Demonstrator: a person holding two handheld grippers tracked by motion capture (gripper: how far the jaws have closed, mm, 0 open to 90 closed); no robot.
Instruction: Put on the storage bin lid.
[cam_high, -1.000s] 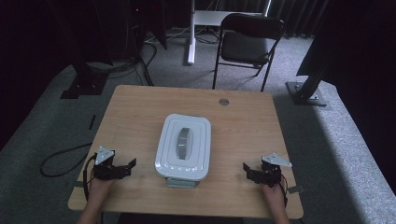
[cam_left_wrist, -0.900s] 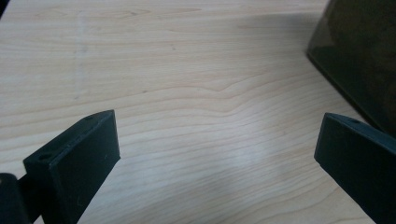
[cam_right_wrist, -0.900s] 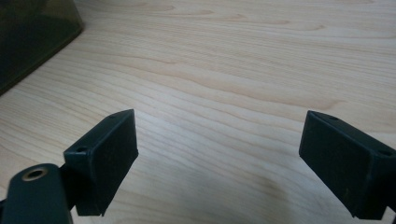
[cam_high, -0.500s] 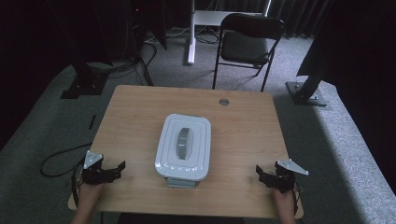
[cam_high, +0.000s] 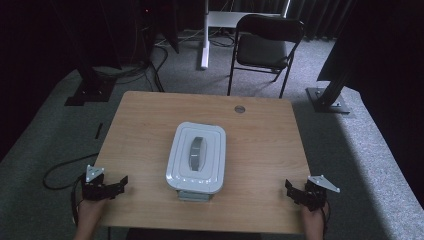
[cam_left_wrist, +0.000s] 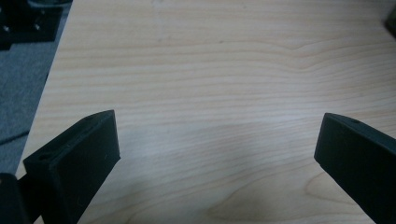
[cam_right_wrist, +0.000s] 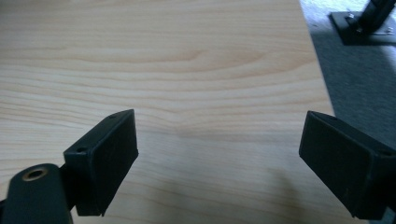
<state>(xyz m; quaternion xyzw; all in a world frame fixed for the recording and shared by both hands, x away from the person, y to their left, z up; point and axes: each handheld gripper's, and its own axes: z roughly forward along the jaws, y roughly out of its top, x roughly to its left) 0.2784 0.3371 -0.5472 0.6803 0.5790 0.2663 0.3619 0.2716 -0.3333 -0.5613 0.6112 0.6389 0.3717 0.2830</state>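
White lidded box (cam_high: 196, 157) sits mid-table (cam_high: 260, 145), grey handle on lid, untouched. Left gripper (cam_high: 120, 183) at near left corner, jaws spread wide over bare wood, holding nothing. Right gripper (cam_high: 291, 190) at near right corner, jaws likewise released, empty. Both well apart from box.

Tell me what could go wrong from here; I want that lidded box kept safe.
The white box sits on a smaller base near the table's front edge, so a one-sided push might tip it. Both open claws, left and right, are at the table's near corners, far from the box; a long reach could land off-centre.
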